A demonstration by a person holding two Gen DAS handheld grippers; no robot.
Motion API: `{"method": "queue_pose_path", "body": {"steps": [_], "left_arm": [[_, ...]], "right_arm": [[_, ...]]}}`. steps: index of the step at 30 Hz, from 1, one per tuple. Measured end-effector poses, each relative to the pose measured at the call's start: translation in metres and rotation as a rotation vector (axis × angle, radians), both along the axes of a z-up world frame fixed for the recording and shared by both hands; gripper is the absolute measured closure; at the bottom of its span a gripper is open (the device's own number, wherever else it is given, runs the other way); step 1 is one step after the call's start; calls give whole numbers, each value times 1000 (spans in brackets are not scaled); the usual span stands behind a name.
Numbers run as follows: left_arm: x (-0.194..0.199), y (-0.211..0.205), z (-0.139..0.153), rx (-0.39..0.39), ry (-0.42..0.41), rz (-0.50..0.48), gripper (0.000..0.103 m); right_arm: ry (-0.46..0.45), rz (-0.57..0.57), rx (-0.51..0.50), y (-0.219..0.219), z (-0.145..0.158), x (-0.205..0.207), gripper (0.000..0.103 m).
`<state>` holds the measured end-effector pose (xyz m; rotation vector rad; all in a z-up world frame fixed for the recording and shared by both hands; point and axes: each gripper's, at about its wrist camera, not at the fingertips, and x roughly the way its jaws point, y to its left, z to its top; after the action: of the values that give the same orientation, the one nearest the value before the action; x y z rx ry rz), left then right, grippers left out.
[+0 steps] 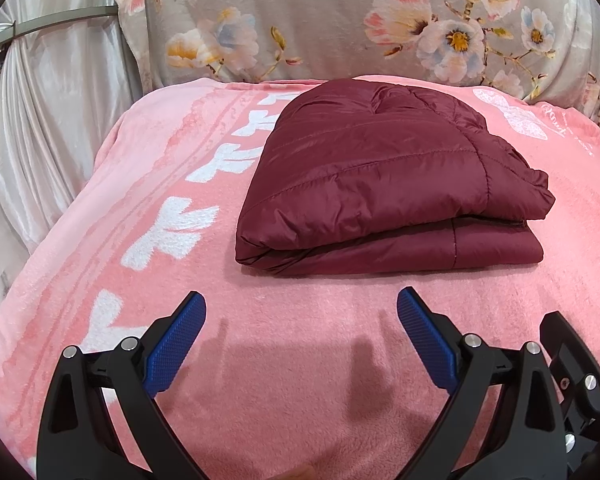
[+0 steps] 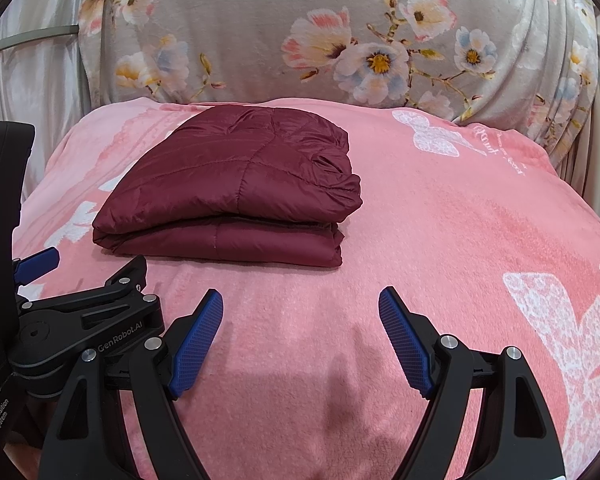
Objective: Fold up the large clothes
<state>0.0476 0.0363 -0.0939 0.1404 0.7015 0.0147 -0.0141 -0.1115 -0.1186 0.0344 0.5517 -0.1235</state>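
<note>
A dark red quilted jacket [image 1: 380,176] lies folded into a thick rectangular stack on the pink blanket [image 1: 292,360]; in the right wrist view the jacket [image 2: 236,192] sits left of centre. My left gripper [image 1: 302,304] hovers over bare blanket in front of the jacket, open, nothing between its blue pads [image 1: 172,348]. My right gripper [image 2: 301,300] is also open and empty, a little in front and to the right of the jacket. The left gripper's body [image 2: 80,312] shows at the left edge of the right wrist view.
A grey floral cloth [image 1: 340,20] drapes upright behind the blanket. Silvery satin fabric [image 1: 52,120] hangs at the left. The pink blanket [image 2: 480,220] carries white butterfly prints and falls away at its left and right edges.
</note>
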Motion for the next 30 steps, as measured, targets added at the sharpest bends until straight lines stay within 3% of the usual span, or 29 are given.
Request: {"method": "queue_pose_path", "body": {"steps": [30], "left_arm": [[1,2,1,-4,6,-9,9]], "right_arm": [[1,-4,3,0,-1,1,25]]}}
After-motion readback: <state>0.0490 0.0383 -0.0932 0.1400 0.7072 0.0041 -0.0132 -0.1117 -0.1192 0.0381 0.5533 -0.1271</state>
